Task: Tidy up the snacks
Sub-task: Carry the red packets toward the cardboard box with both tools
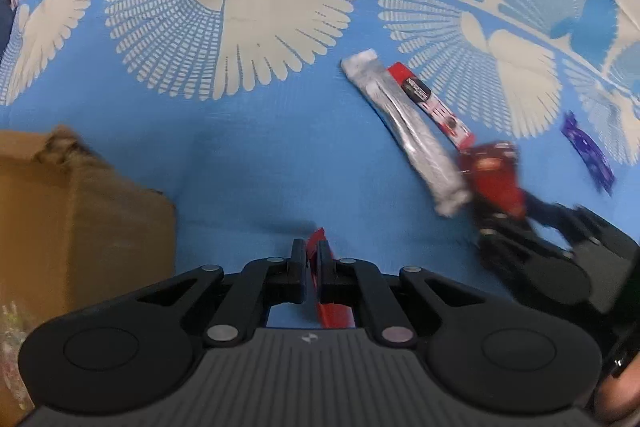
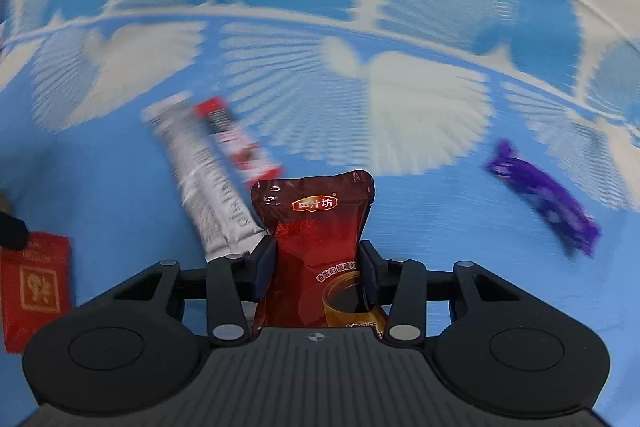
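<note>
Right wrist view, dark red pouch (image 2: 316,239): we've got it pinched between the fingers of the right gripper (image 2: 316,267), the pads pressing its sides about halfway up. It stands upright with its top poking out past the fingertips, so it looks lifted off the cloth, probably because it's being carried off to be sorted.

Left wrist view, flat red packet (image 1: 320,267): the left gripper (image 1: 312,263) is clamped tight on it edge-on. The packet is so thin that the jaws are nearly touching, which makes sense for a thin sachet. From the right wrist it shows as a red square with a gold emblem, hanging far left of our right gripper.

Silver stick pack (image 2: 208,187): lying on the cloth just ahead-left of the right gripper, slanted, its near end close to the left finger. Not grabbed yet.

Red-and-black stick pack (image 2: 236,139): right alongside the silver one, a bit farther out. Looks like they're touching, though blur makes it hard to tell.

Purple wrapper (image 2: 544,199): off by itself, ahead-right of the right gripper, well apart from the rest.

Cardboard box (image 1: 80,211): sits just left of the left gripper. Our guess is that's where the snacks end up, hence both hands loaded at once.

Blue patterned cloth (image 1: 260,167): everything rests on it.
</note>
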{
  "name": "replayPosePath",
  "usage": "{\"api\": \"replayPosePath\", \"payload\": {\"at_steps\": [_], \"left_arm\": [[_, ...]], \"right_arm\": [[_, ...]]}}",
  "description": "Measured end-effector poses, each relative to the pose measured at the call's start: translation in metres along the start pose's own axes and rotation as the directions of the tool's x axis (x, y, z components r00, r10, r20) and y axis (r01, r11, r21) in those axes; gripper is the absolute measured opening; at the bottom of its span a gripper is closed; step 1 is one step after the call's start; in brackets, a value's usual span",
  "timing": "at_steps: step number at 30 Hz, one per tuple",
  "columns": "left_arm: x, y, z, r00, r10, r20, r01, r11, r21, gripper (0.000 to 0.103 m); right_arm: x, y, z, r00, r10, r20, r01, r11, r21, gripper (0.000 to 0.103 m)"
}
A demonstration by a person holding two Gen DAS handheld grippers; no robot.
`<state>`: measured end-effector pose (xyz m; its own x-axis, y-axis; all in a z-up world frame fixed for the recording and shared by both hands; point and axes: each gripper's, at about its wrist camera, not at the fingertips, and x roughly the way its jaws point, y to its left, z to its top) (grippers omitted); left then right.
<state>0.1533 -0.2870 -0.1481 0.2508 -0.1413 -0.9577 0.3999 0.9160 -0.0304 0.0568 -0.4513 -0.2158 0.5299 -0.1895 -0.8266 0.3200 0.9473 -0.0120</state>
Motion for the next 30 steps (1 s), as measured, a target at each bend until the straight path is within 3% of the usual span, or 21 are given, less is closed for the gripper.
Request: {"api": "replayPosePath", "payload": {"at_steps": [2,5,8,14,20,24,30], "left_arm": [[-0.002,0.002,-0.005,1.000,0.005,0.004,-0.005,1.000,0.009,0.004],[0.003,0.010,-0.009,1.000,-0.017,-0.014,0.018,1.000,0.011,0.004],[0.002,0.012,-0.014,0.999,-0.036,-0.013,0.037,0.999,0.014,0.004],[-0.031,0.009,-0.028,0.995,-0.103,0.012,0.102,0.993,0.066,0.003],[-0.097,0.019,-0.053,0.980,-0.178,0.085,0.167,0.979,0.119,0.002],[-0.152,0.032,-0.079,0.963,-0.221,0.153,0.194,0.966,0.171,0.002],[-0.226,0.076,-0.126,0.942,-0.256,0.216,0.221,0.960,0.171,0.002]], "right_arm": [[-0.007,0.017,-0.002,0.998,0.049,-0.037,-0.050,0.998,-0.027,0.046],[-0.030,0.037,-0.014,1.000,0.024,-0.013,-0.025,0.997,-0.073,0.046],[-0.061,0.029,-0.026,1.000,-0.012,0.026,0.012,1.000,0.004,0.046],[-0.123,0.011,-0.067,0.997,-0.016,0.069,0.003,0.983,0.183,0.047],[-0.173,0.022,-0.100,0.990,-0.058,0.126,0.017,0.953,0.301,0.046],[-0.214,0.041,-0.112,0.982,-0.050,0.180,-0.019,0.933,0.361,0.047],[-0.278,0.091,-0.122,0.973,0.020,0.230,-0.095,0.943,0.319,0.047]]}}
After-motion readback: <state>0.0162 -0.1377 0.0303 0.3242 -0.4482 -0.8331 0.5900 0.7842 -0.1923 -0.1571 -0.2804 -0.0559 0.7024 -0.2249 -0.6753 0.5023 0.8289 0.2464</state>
